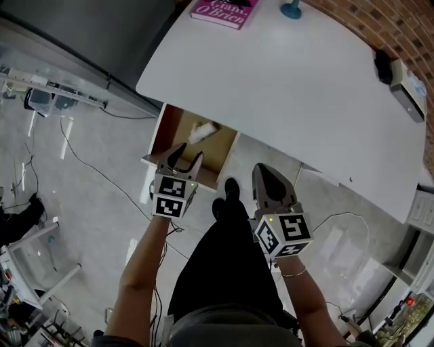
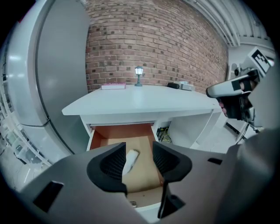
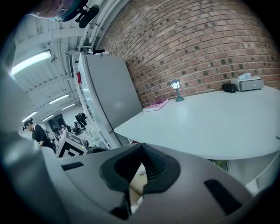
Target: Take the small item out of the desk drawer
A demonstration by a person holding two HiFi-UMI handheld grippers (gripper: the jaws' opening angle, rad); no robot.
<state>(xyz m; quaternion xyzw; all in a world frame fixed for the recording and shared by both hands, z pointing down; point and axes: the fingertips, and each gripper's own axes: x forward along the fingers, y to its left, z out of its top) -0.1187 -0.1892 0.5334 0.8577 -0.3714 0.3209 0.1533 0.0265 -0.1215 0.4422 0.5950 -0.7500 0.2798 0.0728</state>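
Note:
A white desk (image 1: 305, 88) has its wooden drawer (image 1: 161, 132) pulled open. In it lies a small white item (image 1: 202, 131), also seen on the drawer floor (image 2: 142, 148) as a pale oblong item (image 2: 130, 161). My left gripper (image 1: 185, 157) hovers over the drawer's front edge, open, with nothing between its fingers; in the left gripper view the item shows in the gap of that gripper (image 2: 136, 162), further off. My right gripper (image 1: 262, 169) hangs to the right of the drawer, below the desk edge, with its jaws together and empty; its tips (image 3: 141, 151) meet.
A pink book (image 1: 224, 12), a small blue lamp (image 1: 291, 8) and a grey box (image 1: 407, 85) sit at the desk's back by the brick wall. A tall grey cabinet (image 2: 48, 74) stands left of the desk. The person's dark-clad legs (image 1: 224, 264) are below; cables (image 1: 88, 166) trail on the floor.

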